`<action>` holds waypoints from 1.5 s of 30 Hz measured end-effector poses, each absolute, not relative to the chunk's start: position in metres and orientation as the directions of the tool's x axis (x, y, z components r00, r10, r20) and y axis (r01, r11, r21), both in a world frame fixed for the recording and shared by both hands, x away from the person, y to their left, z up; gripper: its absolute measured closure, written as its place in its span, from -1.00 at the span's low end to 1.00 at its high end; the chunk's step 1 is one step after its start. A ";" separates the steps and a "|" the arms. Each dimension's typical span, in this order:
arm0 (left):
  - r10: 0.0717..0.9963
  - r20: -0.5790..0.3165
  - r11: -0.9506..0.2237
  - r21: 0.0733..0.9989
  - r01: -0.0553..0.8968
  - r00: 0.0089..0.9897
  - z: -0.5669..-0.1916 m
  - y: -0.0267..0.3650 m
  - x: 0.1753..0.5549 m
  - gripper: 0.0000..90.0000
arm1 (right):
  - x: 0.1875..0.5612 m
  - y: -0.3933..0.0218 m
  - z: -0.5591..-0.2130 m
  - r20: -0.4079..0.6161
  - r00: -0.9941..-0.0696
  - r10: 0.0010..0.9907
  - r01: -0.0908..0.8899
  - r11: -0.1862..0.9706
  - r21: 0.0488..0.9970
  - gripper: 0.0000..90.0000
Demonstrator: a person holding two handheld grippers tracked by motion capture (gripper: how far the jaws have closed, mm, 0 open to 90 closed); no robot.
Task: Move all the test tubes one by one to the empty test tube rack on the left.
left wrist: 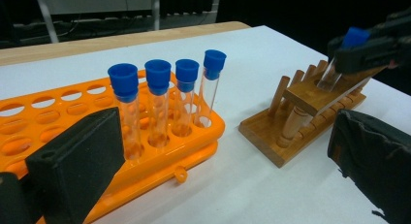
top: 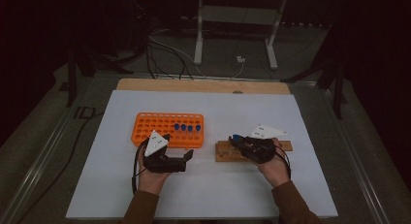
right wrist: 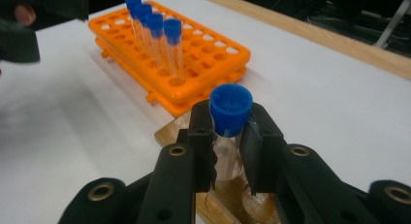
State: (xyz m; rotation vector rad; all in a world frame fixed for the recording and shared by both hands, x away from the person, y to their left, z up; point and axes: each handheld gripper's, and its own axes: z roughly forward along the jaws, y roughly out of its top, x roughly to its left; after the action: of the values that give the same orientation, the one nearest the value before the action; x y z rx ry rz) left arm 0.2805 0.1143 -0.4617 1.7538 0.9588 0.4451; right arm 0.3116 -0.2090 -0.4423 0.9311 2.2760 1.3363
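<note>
My right gripper (right wrist: 228, 136) is shut on a clear test tube with a blue cap (right wrist: 230, 107), holding it just below the cap. The tube's lower end sits in a hole of the wooden rack (left wrist: 300, 112), tilted a little. In the high view that wooden rack (top: 228, 151) lies right of centre, with the right gripper (top: 237, 140) over its left part. An orange tube rack (top: 150, 127) stands to the left and holds several blue-capped tubes (left wrist: 165, 93) upright in one row. My left gripper (left wrist: 225, 175) rests open in front of the orange rack, nothing between its fingers.
A white sheet (top: 203, 185) covers the table, with a strip of bare wood (top: 203, 85) showing at the far edge. Most holes of the orange rack (right wrist: 208, 59) are free. Cables and a metal stand (top: 237, 35) lie on the floor beyond the table.
</note>
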 end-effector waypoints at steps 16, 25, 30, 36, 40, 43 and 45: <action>0.759 -0.107 -0.184 0.911 0.370 0.643 -0.459 0.101 0.278 -0.99 | 0.304 -0.220 -0.411 0.045 -0.728 0.684 0.317 0.277 0.907 0.70; 0.750 -0.097 -0.194 0.913 0.358 0.654 -0.457 0.095 0.275 -0.99 | 0.295 -0.219 -0.399 0.048 -0.749 0.661 0.289 0.261 0.921 0.70; 0.741 -0.088 -0.203 0.916 0.347 0.666 -0.455 0.088 0.273 -0.99 | 0.292 -0.214 -0.399 0.064 -0.769 0.636 0.292 0.261 0.920 0.70; 0.723 -0.083 -0.209 0.920 0.332 0.686 -0.452 0.078 0.269 -0.98 | 0.290 -0.206 -0.403 0.091 -0.798 0.595 0.307 0.272 0.912 0.70; 0.707 -0.075 -0.224 0.919 0.323 0.704 -0.451 0.070 0.266 -0.98 | 0.289 -0.198 -0.407 0.095 -0.810 0.579 0.312 0.289 0.905 0.69; 0.694 -0.056 -0.244 0.920 0.308 0.718 -0.451 0.061 0.262 -0.92 | 0.288 -0.190 -0.411 0.111 -0.817 0.567 0.325 0.292 0.900 0.69; 0.681 -0.030 -0.276 0.915 0.294 0.732 -0.451 0.054 0.260 -0.89 | 0.286 -0.184 -0.415 0.110 -0.818 0.564 0.329 0.302 0.895 0.69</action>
State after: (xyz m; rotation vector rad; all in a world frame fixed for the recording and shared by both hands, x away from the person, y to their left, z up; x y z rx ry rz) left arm 0.2596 0.0542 -0.4511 1.8660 0.7548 0.4535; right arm 0.2863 -0.1840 -0.4147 0.8196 2.3435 1.5277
